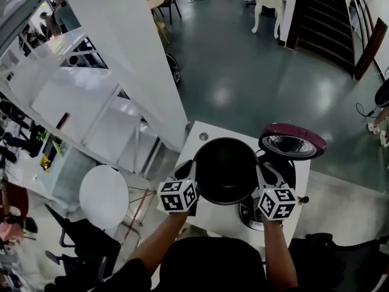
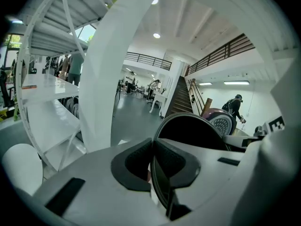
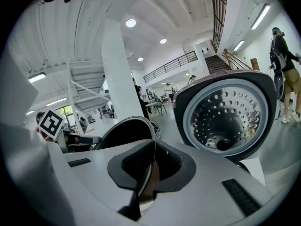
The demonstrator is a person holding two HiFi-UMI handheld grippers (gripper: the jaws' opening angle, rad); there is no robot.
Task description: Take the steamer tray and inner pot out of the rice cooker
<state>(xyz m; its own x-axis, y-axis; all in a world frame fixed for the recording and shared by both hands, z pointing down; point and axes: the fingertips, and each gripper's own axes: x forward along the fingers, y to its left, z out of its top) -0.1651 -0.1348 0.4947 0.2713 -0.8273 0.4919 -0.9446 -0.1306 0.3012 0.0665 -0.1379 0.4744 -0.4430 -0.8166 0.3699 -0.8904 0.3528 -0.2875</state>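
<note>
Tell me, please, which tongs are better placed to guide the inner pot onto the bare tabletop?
Left, probably: both tongs grip the rim of the inner pot, but the left tongs are over bare table, while the right tongs hang beside the rice cooker.

In the head view, the rice cooker [image 1: 287, 170] is largely hidden behind the inner pot [image 1: 226, 169], its base blocked by the right gripper [image 1: 262, 180].

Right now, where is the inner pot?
In the head view, the inner pot is held between the left gripper and right gripper, left of the open rice cooker.
</note>
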